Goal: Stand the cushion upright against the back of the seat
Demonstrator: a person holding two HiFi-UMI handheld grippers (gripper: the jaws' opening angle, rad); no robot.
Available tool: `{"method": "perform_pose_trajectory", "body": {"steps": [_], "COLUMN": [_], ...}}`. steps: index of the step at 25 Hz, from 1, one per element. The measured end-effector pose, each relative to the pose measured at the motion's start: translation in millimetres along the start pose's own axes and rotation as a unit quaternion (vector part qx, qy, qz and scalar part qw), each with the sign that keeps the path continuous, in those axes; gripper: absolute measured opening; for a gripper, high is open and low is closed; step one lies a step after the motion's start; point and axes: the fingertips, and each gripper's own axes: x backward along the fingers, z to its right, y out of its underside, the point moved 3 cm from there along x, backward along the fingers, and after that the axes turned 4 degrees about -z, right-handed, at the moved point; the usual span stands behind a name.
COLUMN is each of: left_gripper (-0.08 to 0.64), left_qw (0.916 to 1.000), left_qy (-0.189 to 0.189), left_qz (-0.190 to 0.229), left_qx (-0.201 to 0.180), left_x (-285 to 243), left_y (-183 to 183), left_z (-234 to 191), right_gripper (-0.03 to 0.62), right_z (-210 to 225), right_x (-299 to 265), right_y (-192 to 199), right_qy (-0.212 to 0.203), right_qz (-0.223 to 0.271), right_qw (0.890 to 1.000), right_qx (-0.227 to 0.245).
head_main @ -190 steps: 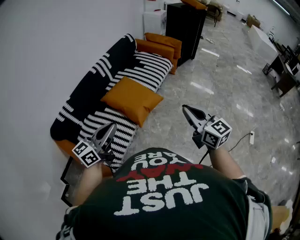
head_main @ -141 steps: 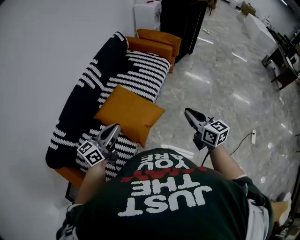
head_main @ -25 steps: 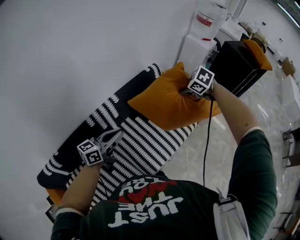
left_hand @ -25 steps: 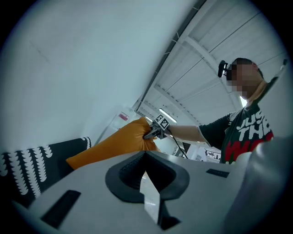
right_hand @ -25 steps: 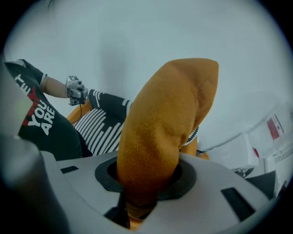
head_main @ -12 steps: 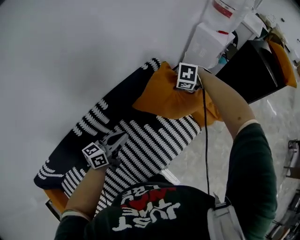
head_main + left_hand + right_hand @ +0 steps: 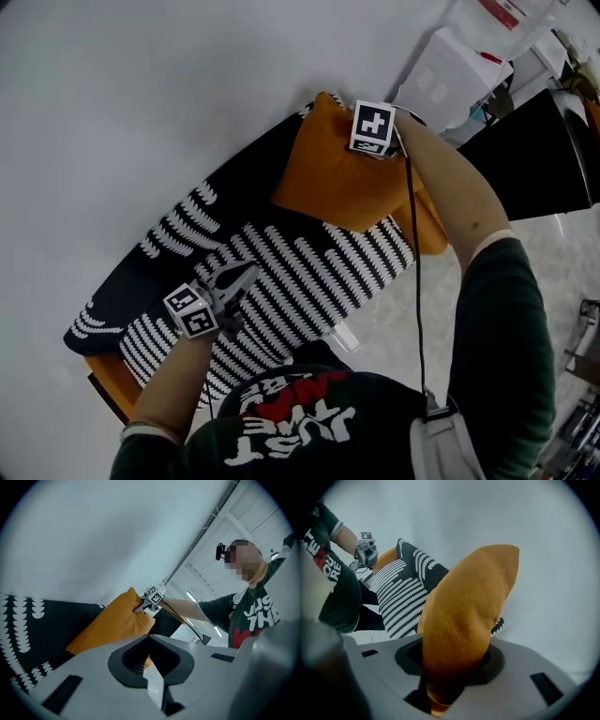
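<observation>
An orange cushion (image 7: 333,183) stands on edge at the far end of the sofa, leaning against the black backrest (image 7: 220,183). My right gripper (image 7: 372,150) points down onto the cushion's top edge. Its jaws are opening, with the cushion's fabric (image 7: 464,616) still bunched between them. In the left gripper view the cushion (image 7: 110,625) and the right gripper (image 7: 146,605) show ahead. My left gripper (image 7: 246,273) hovers over the striped seat (image 7: 309,272), shut and holding nothing, well apart from the cushion.
The sofa stands against a white wall (image 7: 141,84). An orange armrest (image 7: 429,225) ends it, with a white dispenser (image 7: 455,66) and a black cabinet (image 7: 534,169) beyond. Marble floor (image 7: 403,309) lies in front.
The right gripper has brought the cushion down and back onto the seat against the backrest. The left gripper has sunk closer to the striped seat.
</observation>
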Motion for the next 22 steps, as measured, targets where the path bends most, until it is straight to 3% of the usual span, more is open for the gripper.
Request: {"method": "perform_pose_trajectory", "body": {"steps": [8,15,19,22], "left_gripper": [0.011,0.011,0.011,0.011], "left_qw": [0.9996,0.9989,0.9981,0.9975], "left_qy": [-0.016,-0.029,-0.040,-0.047], "left_qz": [0.003,0.005,0.007,0.010], "left_qx": [0.024,0.037,0.046,0.051], "left_x": [-4,6,16,24], "left_y": [10,18,22,26], "left_z": [-13,-20,-29,-34], "right_gripper": [0.234,0.314,0.340,0.373], "right_z": [49,82,106,121], "right_x": [-31,-64,-74,-72], "right_y": [-9,-10,-10,-8], "right_qy": [0.048,0.102,0.170,0.245], "right_qz": [0.002,-0.010,-0.016,-0.021], "right_qw": [0.999,0.994,0.984,0.966], "right_qx": [-0.005,-0.033,-0.052,-0.079]}}
